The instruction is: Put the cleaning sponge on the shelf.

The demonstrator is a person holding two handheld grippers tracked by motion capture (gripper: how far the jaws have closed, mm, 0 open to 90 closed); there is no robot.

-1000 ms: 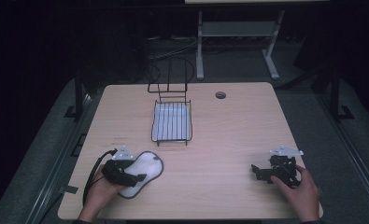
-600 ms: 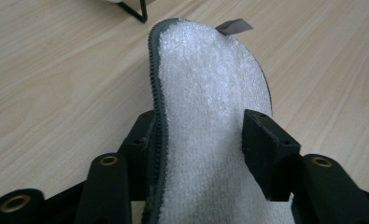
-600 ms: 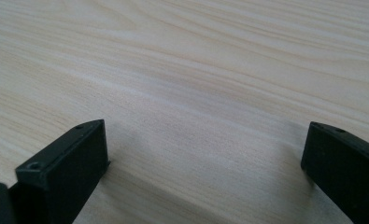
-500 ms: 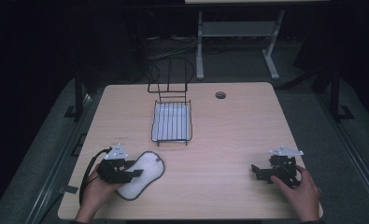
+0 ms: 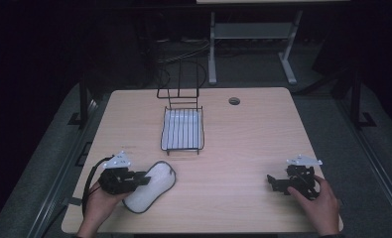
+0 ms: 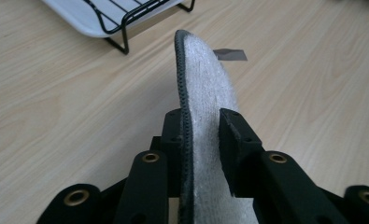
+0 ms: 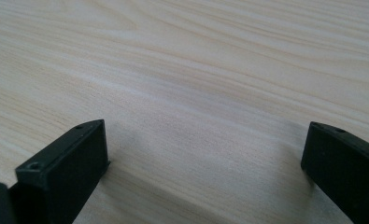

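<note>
Table (image 5: 243, 148): one rack (image 5: 182, 129), one pad (image 5: 151, 186), two grippers.

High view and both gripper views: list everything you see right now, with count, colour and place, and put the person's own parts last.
Table: one, light wood, centre.
Wire rack: one, black over a white tray, far middle of table.
Insole: one, white with dark stitched edge, near-left, clamped on edge.
Cable hole: one, dark, far right of rack.
Tape scrap: one, grey, on table beyond insole.
Left gripper: one, black, shut on insole.
Right gripper: one, black, jaws wide apart, near-right.
Hands: two, at near edge.
</note>
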